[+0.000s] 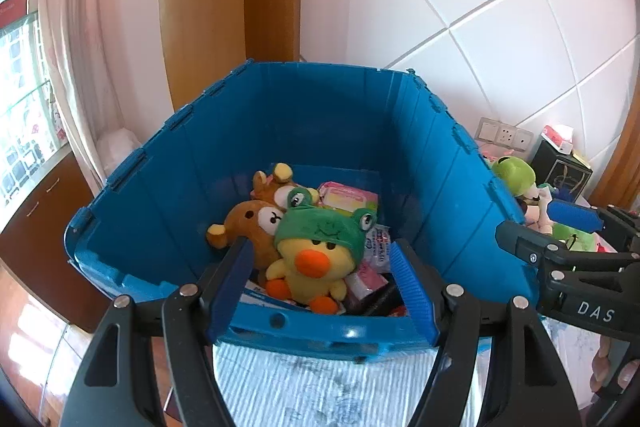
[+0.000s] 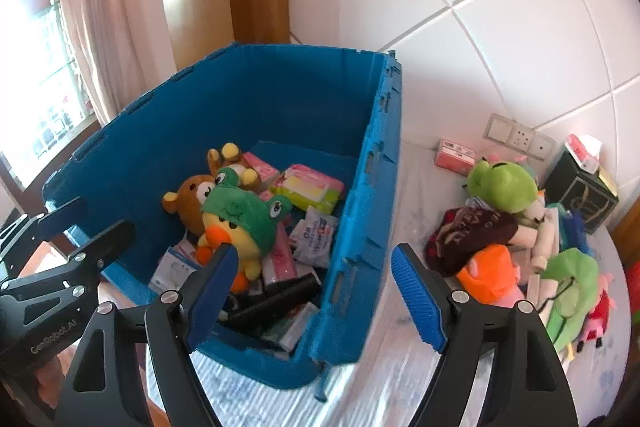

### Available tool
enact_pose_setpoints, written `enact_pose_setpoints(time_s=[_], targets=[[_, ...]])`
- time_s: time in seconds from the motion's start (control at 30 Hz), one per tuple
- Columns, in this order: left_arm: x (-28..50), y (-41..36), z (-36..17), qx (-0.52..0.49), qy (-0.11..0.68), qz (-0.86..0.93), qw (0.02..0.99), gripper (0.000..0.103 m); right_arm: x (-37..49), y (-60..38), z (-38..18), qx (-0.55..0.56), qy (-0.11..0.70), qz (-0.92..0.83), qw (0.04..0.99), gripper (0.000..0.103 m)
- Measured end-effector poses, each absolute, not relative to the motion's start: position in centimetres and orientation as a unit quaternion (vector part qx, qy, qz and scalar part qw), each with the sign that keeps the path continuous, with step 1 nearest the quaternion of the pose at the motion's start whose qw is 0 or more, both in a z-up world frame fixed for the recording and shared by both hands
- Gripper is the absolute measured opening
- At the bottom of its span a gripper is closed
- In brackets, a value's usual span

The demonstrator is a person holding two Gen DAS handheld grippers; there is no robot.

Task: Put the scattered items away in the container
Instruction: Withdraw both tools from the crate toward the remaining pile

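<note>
While both fingers (image 2: 218, 279) gape (nothing held), duck plush (image 1: 310, 263) lies beyond them.

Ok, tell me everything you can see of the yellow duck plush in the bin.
The duck is a yellow plush with an orange beak and feet and a green frog hood with bulging eyes. It sits roughly upright in the blue bin, on top of packets, leaning against a brown bear plush. No tongs touch it.
</note>
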State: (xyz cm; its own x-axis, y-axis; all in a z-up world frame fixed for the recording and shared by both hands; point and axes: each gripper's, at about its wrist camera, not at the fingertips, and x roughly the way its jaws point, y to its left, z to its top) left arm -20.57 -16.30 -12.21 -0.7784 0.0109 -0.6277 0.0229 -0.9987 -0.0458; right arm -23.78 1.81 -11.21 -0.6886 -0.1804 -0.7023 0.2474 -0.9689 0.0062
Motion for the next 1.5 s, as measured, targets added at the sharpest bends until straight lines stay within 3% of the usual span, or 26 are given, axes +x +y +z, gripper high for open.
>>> enact_pose_setpoints(time_s=[0.53, 1.0, 1.23, 1.5], targets=[[-16.0, -8.9, -10.8, 0.313, 0.014, -0.948, 0.052, 0.07, -20.5, 8.5, -10.4, 0.353, 0.033, -0.918, 0.175, 0.079], [-9.8, 4.1, -12.2, 0.312, 0.015, -0.949, 0.027, 0.07, -14.6, 23.9, -13.1, 0.36, -0.007, -0.917, 0.173, 0.079], [-9.6, 10.2, -13.8, 0.334, -0.005, -0.942, -0.018, 0.07, -12.0, 32.9, -15.9, 0.379, -0.069, -0.916, 0.111, 0.079], [-12.1, 14.5, -16.3, 0.336, -0.022, -0.938, -0.085, 0.07, -9.3, 42.8, -18.6, 0.391, -0.129, -0.911, -0.028, 0.079]])
